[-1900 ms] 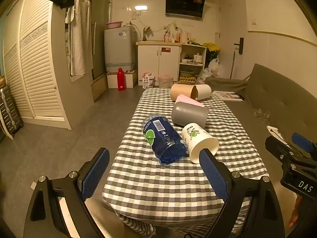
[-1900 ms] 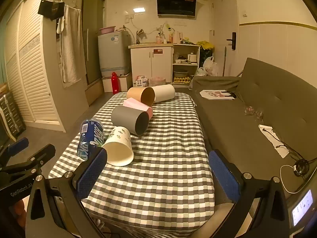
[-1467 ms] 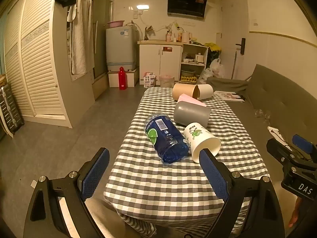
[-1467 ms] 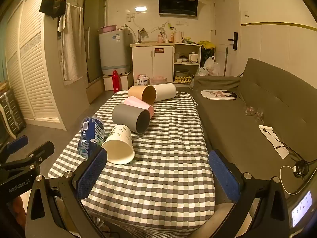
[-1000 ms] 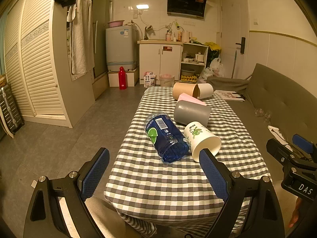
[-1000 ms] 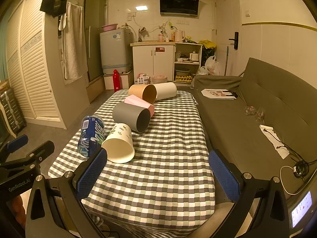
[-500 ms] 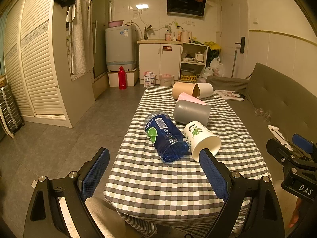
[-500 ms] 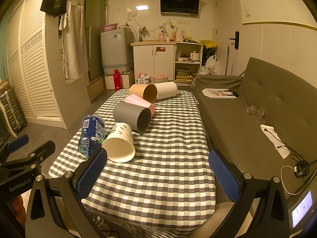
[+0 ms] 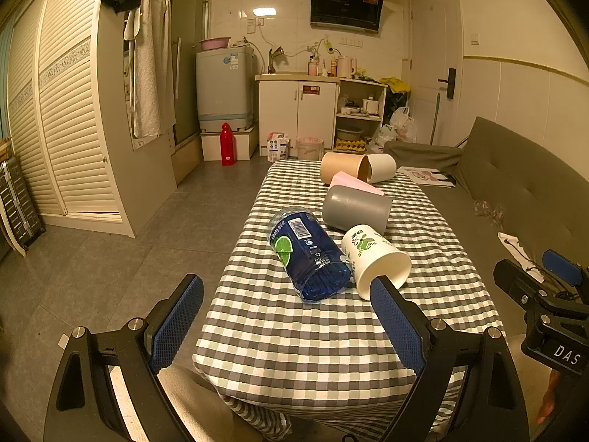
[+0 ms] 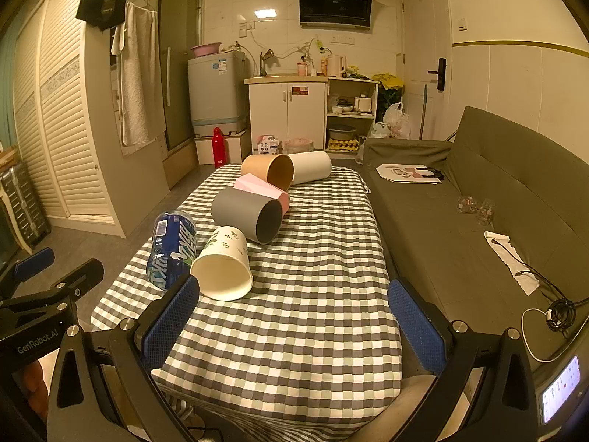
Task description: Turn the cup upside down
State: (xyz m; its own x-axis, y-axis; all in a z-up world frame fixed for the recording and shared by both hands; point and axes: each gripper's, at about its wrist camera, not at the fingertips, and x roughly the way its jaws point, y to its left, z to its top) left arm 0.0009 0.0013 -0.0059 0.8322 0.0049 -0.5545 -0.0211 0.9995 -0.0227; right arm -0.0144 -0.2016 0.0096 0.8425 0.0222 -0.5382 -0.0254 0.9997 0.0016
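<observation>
Several cups lie on their sides on a checked table (image 9: 331,335) (image 10: 294,331). Nearest is a white paper cup with green leaves (image 9: 375,259) (image 10: 222,269), mouth toward me. Beside it lies a blue plastic cup (image 9: 307,254) (image 10: 171,250). Behind are a grey cup (image 9: 355,211) (image 10: 246,215), a pink cup (image 9: 353,184) (image 10: 259,188), a tan cup (image 9: 342,167) (image 10: 268,171) and a white cup (image 9: 383,167) (image 10: 311,167). My left gripper (image 9: 287,316) is open and empty before the table's near edge. My right gripper (image 10: 291,313) is open and empty over the near end.
A grey sofa (image 10: 478,202) runs along the table's right side with a bag, glasses and a cable on it. Bare tiled floor (image 9: 129,239) lies left of the table. Kitchen cabinets (image 9: 298,118) and a washing machine (image 9: 224,88) stand at the back.
Both views have drifted only slightly; the cups have not moved and both grippers stay open.
</observation>
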